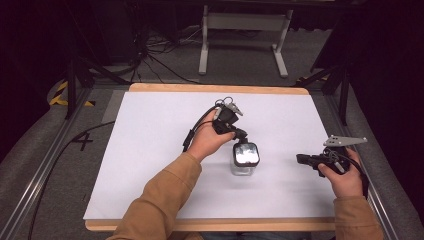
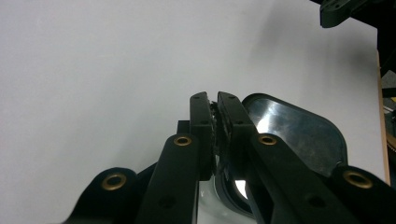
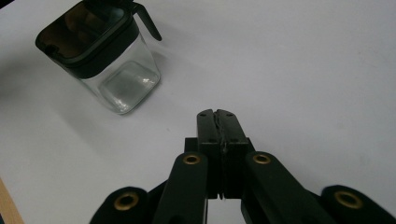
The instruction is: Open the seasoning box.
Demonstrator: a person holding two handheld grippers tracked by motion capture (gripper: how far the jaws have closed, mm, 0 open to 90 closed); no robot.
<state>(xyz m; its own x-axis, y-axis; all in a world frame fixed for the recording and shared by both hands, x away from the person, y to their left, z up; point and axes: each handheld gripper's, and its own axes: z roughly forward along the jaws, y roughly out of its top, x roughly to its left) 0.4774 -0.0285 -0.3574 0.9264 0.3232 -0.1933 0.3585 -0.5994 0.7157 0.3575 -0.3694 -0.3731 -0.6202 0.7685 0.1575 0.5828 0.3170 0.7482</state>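
Note:
A clear square glass jar (image 1: 244,167) with a black lid (image 1: 246,153) stands mid-table on the white sheet (image 1: 150,150). In the right gripper view the jar (image 3: 123,77) is at upper left, empty, with a thin black tab (image 3: 148,23) sticking out from its lid (image 3: 79,32). My left gripper (image 1: 240,135) is at the lid's far-left edge. In its own view the left gripper (image 2: 215,99) has its jaws pressed together beside and over the lid (image 2: 299,128); nothing shows between them. My right gripper (image 1: 301,159) hovers to the jar's right, and in its own view the right gripper (image 3: 216,112) is shut and empty.
The white sheet covers a wooden tabletop (image 1: 215,88) framed by metal rails (image 1: 45,165). A cable (image 1: 192,131) trails from the left gripper across the sheet. Beyond the table, a white stand (image 1: 245,25) and loose cables (image 1: 150,55) sit on the grey floor.

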